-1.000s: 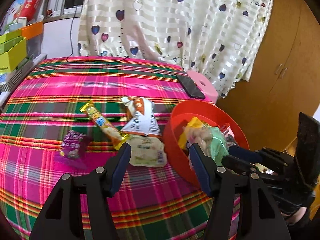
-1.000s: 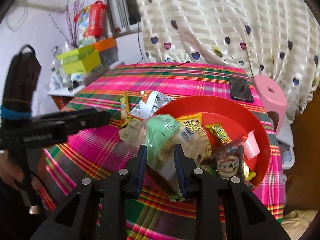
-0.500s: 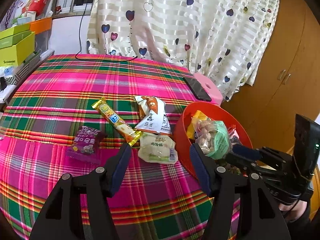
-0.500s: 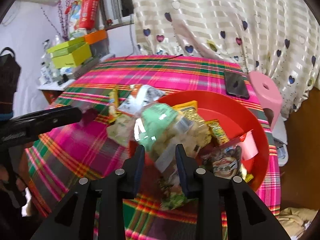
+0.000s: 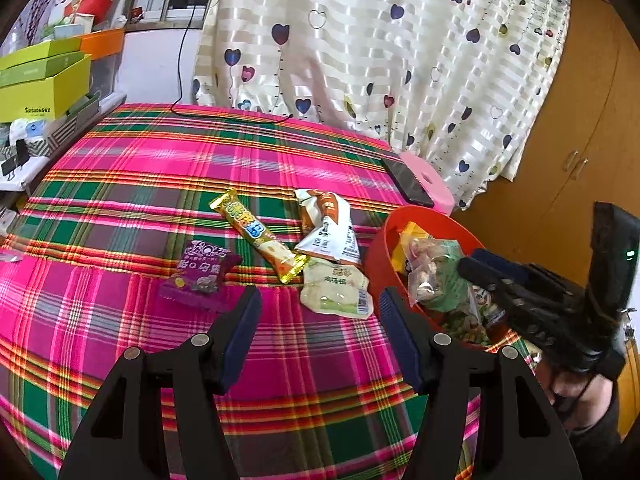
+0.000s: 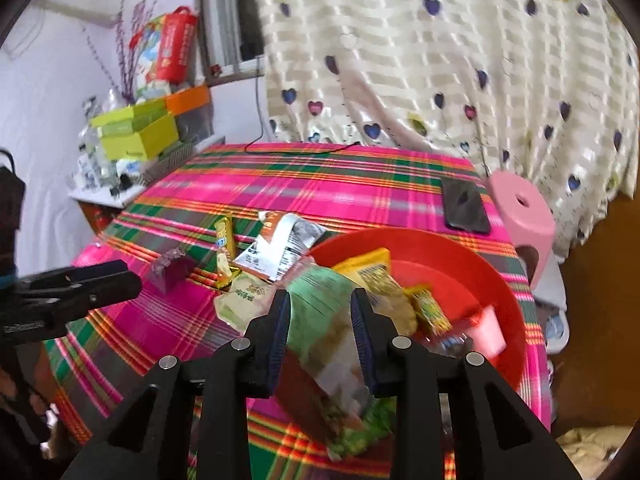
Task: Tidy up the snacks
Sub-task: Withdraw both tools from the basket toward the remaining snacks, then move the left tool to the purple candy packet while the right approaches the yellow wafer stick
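- Worktop (image 5: 160,168), under a plaid cloth: carrying the loose snacks and the bowl.
- Red bowl (image 6: 472,256): sitting at the worktop's near right edge, serving as the collection point; already holding several packets.
- Right gripper (image 6: 320,320): clamping a green-and-clear snack bag (image 6: 320,300) over the bowl's near rim, likely about to drop it in.
- Left gripper (image 5: 318,316): hanging with its jaws apart and holding nothing, above the cloth just short of the pale packet (image 5: 336,292), probably the next pick.
- White-and-orange pouch (image 5: 328,228), yellow bar (image 5: 256,236), purple packet (image 5: 202,276): lying near the bowl, not yet sorted.
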Demonstrator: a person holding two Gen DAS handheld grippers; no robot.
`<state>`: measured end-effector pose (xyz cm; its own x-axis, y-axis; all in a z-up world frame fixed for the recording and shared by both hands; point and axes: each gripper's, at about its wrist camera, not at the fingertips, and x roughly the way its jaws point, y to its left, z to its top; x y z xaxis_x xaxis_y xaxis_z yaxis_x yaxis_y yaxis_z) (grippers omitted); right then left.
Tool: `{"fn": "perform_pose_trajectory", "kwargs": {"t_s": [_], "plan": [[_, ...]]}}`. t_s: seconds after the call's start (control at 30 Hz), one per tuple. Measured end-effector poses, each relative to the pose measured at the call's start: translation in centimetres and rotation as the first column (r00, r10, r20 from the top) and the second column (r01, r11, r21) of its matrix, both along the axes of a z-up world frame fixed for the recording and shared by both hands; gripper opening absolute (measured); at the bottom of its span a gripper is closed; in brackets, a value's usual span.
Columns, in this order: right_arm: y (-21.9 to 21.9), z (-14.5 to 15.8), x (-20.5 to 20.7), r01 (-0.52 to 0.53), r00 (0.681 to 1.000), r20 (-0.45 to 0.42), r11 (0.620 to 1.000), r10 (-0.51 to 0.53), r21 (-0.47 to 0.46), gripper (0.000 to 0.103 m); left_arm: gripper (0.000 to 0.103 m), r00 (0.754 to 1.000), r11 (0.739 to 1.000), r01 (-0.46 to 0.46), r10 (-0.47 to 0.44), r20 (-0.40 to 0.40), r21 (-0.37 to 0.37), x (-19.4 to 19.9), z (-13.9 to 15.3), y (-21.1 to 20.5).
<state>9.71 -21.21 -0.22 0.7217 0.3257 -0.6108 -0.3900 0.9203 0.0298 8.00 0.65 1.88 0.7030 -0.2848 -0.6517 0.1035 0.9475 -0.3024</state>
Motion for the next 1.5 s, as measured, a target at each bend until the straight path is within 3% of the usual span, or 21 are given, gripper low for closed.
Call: {"fn": "perform_pose_trajectory", "kwargs": {"t_s": [0.13,0.3,0.53,0.83,1.23,1.5], "plan": [[1.5,-1.4,1.0,0.022,1.0,0.004,0.992,-0.022,-0.122,0.03,0.062,1.0,1.0,-0.008,0.008,0.001,0.002,-0.1,0.1,0.4],[0.1,-2.2,0.6,0.035,0.998,-0.052,0.991,-0.042,-0.13,0.037,0.062,1.0,1.0,-0.014,0.014,-0.006,-0.003,-0.1,-0.3,0.8],[-0.5,-1.2,-1.3,0.048,0.997,-0.054,0.995,-0.053,-0.091,0.037,0.062,0.999,0.999,-0.051,0.051,-0.005,-0.008,-1.0,-0.5,2.4],[1.1,2.1,-3.5,-0.045,0.999,0.023,0.999,0.045,-0.003,0.037,0.062,0.991,0.992,-0.127,0.127,-0.035,-0.016,-1.4,-1.5,5.0],[4.5,2.2,-3.2,-0.143,0.99,-0.001,0.99,0.143,0.003,0.037,0.062,0.987,0.99,-0.142,0.14,-0.078,-0.019,0.0,-3.2,6.3],[6.7,1.4,-2.1,-0.186,0.982,-0.041,0.983,0.185,-0.007,0.037,0.062,0.991,0.995,-0.099,0.101,-0.083,0.031,1.9,-3.6,6.4]]}}
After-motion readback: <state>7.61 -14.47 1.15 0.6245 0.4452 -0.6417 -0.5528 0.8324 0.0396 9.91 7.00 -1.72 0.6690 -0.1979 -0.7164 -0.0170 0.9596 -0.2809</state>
